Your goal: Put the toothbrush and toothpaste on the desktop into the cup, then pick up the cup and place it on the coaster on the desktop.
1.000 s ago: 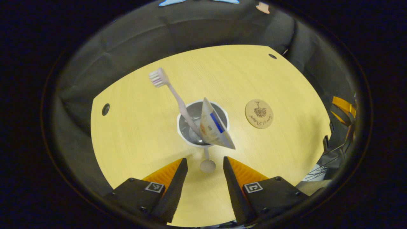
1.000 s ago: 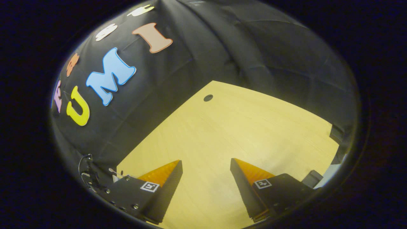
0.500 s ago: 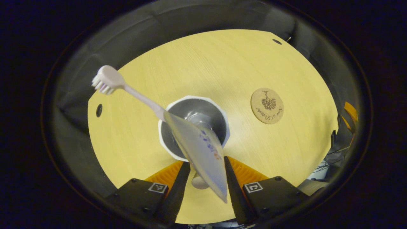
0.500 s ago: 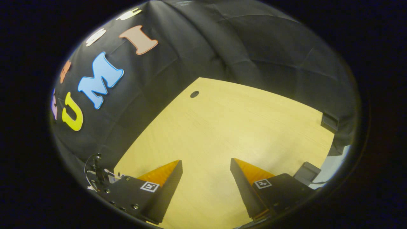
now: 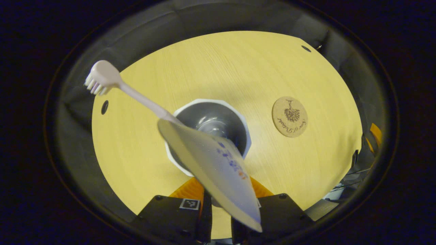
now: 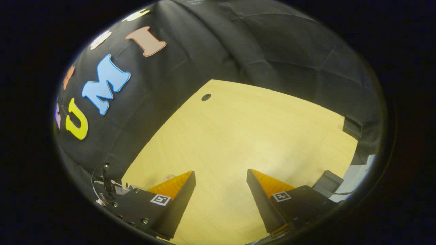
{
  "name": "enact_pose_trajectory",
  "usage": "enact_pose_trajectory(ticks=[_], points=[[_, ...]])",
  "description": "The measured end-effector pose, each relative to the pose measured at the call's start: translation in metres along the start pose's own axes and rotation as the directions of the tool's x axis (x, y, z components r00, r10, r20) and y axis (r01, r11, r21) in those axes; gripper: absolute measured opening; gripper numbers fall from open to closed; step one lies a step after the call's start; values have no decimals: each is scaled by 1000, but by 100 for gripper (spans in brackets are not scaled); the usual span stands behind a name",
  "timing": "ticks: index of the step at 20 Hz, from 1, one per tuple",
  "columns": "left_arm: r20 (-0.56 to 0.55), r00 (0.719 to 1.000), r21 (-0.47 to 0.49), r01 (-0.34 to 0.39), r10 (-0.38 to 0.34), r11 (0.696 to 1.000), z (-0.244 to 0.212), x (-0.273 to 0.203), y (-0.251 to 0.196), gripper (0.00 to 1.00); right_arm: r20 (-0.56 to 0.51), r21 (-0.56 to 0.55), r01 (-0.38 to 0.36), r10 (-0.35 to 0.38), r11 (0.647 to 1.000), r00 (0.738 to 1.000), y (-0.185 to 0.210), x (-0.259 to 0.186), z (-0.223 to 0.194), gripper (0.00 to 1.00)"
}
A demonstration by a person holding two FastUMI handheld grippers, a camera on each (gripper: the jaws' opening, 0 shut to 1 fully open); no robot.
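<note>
- Left gripper point(image 5: 218, 212): in the left gripper view its fingers stand close together at the near edge of the cup, with a narrow gap between them. The flat end of the toothpaste tube covers the fingertips, so it cannot be determined whether they press on the cup wall.
- Cup point(image 5: 177, 156): white rim, grey inside, directly ahead of the left gripper's fingers, standing on the desktop point(image 5: 224, 64).
- Toothpaste point(image 5: 218, 166): a pale tube standing in the cup, tilted back toward the left gripper, its wide crimped end overhanging the fingers.
- Toothbrush point(image 5: 136, 97): standing in the cup, leaning up and to the left of the left gripper, bristle head well clear of the rim.
- Coaster point(image 5: 290, 112): round, cork-coloured, with a dark printed motif. It lies flat on the desktop ahead and to the right of the left gripper, apart from the cup.
- Right gripper point(image 6: 220, 182): in the right gripper view its fingers are spread wide with nothing between them, above bare desktop.
- Cable hole point(image 6: 206, 97): dark, in the desktop far ahead of the right gripper.
</note>
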State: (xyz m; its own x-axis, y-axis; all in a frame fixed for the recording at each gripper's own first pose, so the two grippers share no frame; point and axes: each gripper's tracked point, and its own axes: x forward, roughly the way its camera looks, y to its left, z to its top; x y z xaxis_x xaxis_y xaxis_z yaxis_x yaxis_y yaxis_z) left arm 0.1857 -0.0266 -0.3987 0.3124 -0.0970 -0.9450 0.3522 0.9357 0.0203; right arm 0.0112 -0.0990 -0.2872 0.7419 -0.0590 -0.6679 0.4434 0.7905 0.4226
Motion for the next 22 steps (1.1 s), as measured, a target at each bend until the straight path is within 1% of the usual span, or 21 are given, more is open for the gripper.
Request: enact_pose_trajectory(ticks=[1,3,8,11,13,16,22], points=[[4,1000,-2,7,-7,1000,-1,-2,-3,25,-1,-2,-2,2,1000,1000,0,0,0,92],[52,999,8,6,-6,1000,8,-7,-4,25,-3,-7,-7,7,1000,1000,1,0,1,92],[74,997,-5,19,-18,1000,9,-11,-17,25,-3,-9,-17,17,1000,1000,0,-2,2,92],[117,993,7,32,-32,999,15,-15,-31,25,-2,-4,-15,15,1000,1000,-2,-4,4,92],[152,987,30,39,-43,999,24,-22,-44,25,-2,5,-11,11,1000,1000,-7,-7,4,92],[161,986,82,38,-51,996,31,-26,-68,25,5,23,-5,5,1000,1000,-21,-13,6,92],[159,981,141,92,-114,986,43,-23,-131,25,23,42,-1,0,999,1000,-37,-22,15,92]])
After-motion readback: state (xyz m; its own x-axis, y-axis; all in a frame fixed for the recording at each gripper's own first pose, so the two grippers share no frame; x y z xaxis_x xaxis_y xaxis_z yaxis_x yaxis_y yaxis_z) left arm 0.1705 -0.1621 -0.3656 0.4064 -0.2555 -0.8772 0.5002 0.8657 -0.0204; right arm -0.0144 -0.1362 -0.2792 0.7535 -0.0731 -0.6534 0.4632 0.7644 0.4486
